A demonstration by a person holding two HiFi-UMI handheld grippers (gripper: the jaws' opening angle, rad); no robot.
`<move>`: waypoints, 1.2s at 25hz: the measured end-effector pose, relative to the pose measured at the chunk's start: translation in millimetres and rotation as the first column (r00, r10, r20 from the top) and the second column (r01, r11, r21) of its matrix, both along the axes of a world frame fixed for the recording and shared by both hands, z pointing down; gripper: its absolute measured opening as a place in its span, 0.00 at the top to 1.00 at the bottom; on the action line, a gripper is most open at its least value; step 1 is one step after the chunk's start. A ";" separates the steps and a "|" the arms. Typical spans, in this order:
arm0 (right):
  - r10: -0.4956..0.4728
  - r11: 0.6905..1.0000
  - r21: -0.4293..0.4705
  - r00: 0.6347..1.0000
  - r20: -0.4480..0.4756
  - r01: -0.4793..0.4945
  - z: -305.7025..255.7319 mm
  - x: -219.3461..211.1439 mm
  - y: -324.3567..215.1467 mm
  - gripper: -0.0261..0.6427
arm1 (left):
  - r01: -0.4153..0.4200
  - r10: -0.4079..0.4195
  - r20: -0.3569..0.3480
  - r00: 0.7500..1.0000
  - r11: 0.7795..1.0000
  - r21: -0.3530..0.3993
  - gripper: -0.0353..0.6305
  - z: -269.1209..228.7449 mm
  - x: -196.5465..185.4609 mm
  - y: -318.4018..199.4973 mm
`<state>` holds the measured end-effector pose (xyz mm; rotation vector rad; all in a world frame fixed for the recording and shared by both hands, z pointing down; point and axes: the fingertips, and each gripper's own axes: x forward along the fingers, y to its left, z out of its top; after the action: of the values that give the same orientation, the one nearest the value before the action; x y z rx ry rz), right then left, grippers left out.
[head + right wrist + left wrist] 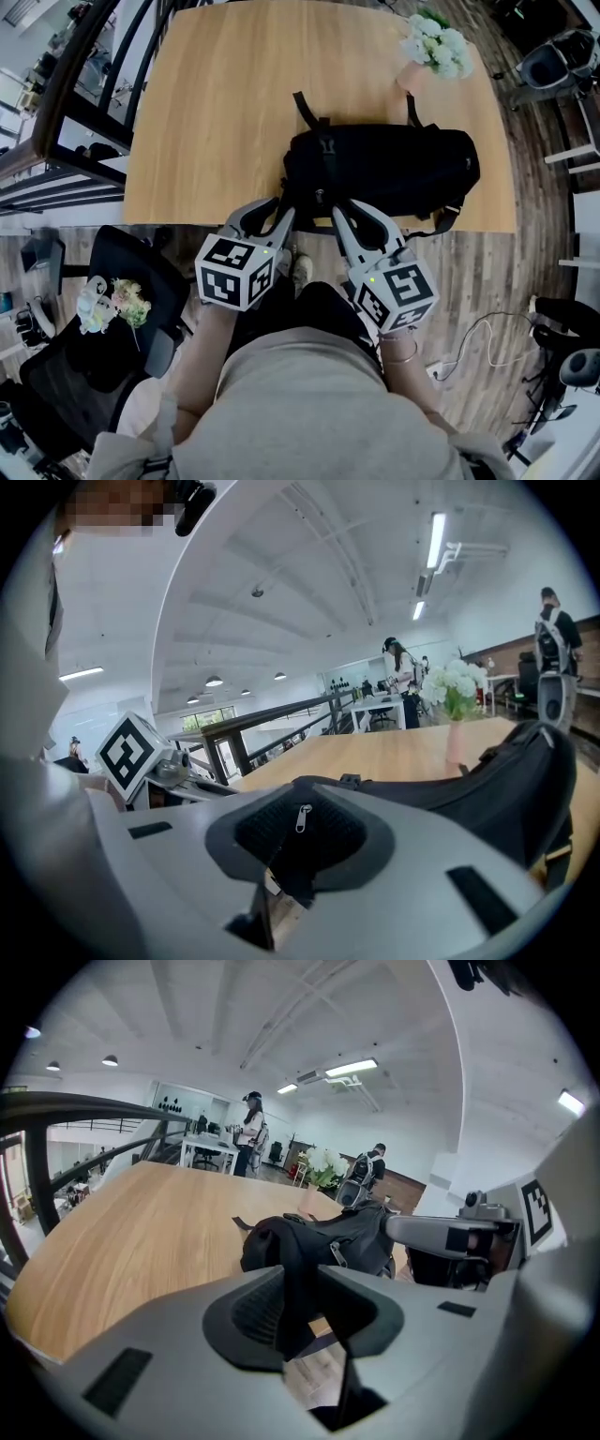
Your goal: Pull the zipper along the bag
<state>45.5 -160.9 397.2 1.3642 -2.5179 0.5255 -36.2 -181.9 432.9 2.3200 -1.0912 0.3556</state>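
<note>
A black bag [384, 169] lies on the wooden table [225, 103], close to its near edge. Both grippers are at the bag's near left end. My left gripper [281, 211] is shut on a black fold of the bag [319, 1237], which runs down between its pads [298, 1288]. The right gripper [339, 208] stands open just short of the bag [506, 789]. A small silver zipper pull [302, 818] shows in the gap between its jaws, a little beyond the fingertips and untouched. The same pull [337, 1253] also shows in the left gripper view.
A vase of white flowers [434, 45] stands at the table's far right corner. A black chair [94, 347] with another bunch of flowers is on the floor at the left. A railing [84, 75] runs along the table's left side. People stand far off.
</note>
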 end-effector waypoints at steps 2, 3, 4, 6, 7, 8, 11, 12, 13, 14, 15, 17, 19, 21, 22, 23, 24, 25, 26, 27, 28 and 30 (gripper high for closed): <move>0.005 1.000 -0.007 1.000 -0.005 -0.005 3.9 0.4 0.8 0.87 | -0.008 0.008 -0.012 1.000 1.000 -0.009 0.77 1.3 0.9 -2.3; 0.008 1.000 -0.011 1.000 -0.008 -0.008 5.9 0.6 0.9 0.86 | -0.011 0.010 -0.018 1.000 1.000 -0.013 0.76 2.4 1.4 -3.7; 0.011 1.000 -0.015 1.000 -0.012 -0.012 7.7 0.9 1.1 0.86 | -0.012 0.012 -0.024 1.000 1.000 -0.020 0.75 4.4 1.7 -5.1; 0.018 1.000 -0.021 0.999 -0.026 -0.019 11.0 1.6 2.1 0.86 | -0.012 0.010 -0.047 0.999 0.999 -0.047 0.75 10.7 2.0 -7.1; 0.022 0.999 -0.026 0.999 -0.035 -0.023 12.8 1.8 2.9 0.86 | -0.012 0.008 -0.065 0.998 0.998 -0.064 0.75 13.9 2.4 -7.5; 0.024 0.999 -0.030 0.999 -0.043 -0.026 14.4 1.7 3.5 0.86 | -0.016 0.009 -0.085 0.996 0.997 -0.080 0.75 16.2 3.2 -7.7; 0.028 0.999 -0.044 0.998 -0.059 -0.031 17.8 -0.1 3.6 0.86 | -0.056 0.044 -0.123 0.991 0.993 -0.099 0.74 19.0 8.6 -7.0; 0.029 0.998 -0.048 0.997 -0.066 -0.032 18.8 -0.6 3.3 0.86 | -0.070 0.057 -0.126 0.990 0.993 -0.100 0.74 19.7 10.5 -6.9; 0.029 0.998 -0.051 0.997 -0.072 -0.032 20.0 -1.2 3.1 0.86 | -0.082 0.069 -0.128 0.989 0.992 -0.101 0.74 20.4 12.2 -7.0; 0.026 0.998 -0.053 0.997 -0.078 -0.030 21.6 -1.9 3.1 0.86 | -0.091 0.078 -0.131 0.988 0.991 -0.102 0.74 21.2 13.7 -7.2; 0.022 0.998 -0.053 0.996 -0.084 -0.027 22.9 -2.7 3.1 0.86 | -0.100 0.085 -0.137 0.987 0.989 -0.105 0.74 21.9 14.8 -7.3; 0.016 0.998 -0.051 0.994 -0.104 -0.022 24.0 -4.4 2.8 0.86 | -0.116 0.100 -0.143 0.985 0.987 -0.108 0.74 23.4 16.2 -7.5; 0.011 0.999 -0.046 0.992 -0.125 -0.017 24.5 -6.1 2.0 0.86 | -0.135 0.118 -0.147 0.982 0.985 -0.111 0.74 25.5 17.6 -7.4; 0.006 0.999 -0.039 0.990 -0.140 -0.012 24.9 -7.6 0.8 0.86 | -0.156 0.138 -0.156 0.978 0.982 -0.110 0.74 26.0 19.7 -6.8; 0.005 0.999 -0.036 0.989 -0.151 -0.010 24.6 -8.2 0.2 0.86 | -0.166 0.148 -0.161 0.976 0.980 -0.107 0.77 25.3 20.9 -6.3; 0.001 0.999 -0.032 0.986 -0.167 -0.007 24.4 -8.9 -0.1 0.86 | -0.175 0.157 -0.165 0.974 0.979 -0.103 0.79 24.0 22.2 -5.6; -0.005 1.000 -0.027 0.982 -0.188 0.000 24.7 -9.6 -0.2 0.85 | -0.182 0.164 -0.169 0.972 0.978 -0.098 0.82 22.3 23.6 -4.9; -0.013 1.000 -0.021 0.977 -0.211 0.009 25.2 -10.4 -0.2 0.85 | -0.187 0.169 -0.172 0.971 0.978 -0.094 0.84 20.6 24.9 -4.3; -0.020 1.000 -0.013 0.972 -0.234 0.018 25.4 -11.4 -0.4 0.85 | -0.190 0.172 -0.173 0.970 0.978 -0.090 0.86 18.9 25.9 -3.7; -0.025 1.000 -0.003 0.967 -0.254 0.025 25.0 -13.1 -1.1 0.84 | -0.192 0.175 -0.175 0.969 0.977 -0.087 0.87 17.4 26.4 -3.1; -0.025 1.000 0.009 0.964 -0.266 0.029 23.8 -15.4 -2.6 0.84 | -0.195 0.178 -0.176 0.968 0.977 -0.085 0.88 16.0 26.5 -2.8; -0.020 0.999 0.030 0.962 -0.274 0.030 21.0 -20.1 -6.3 0.84 | -0.201 0.184 -0.182 0.966 0.976 -0.082 0.88 13.3 26.0 -2.8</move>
<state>25.3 -167.2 418.2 1.3142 -2.3256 0.2677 -10.1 -184.7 446.2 2.3239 -0.7496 0.2676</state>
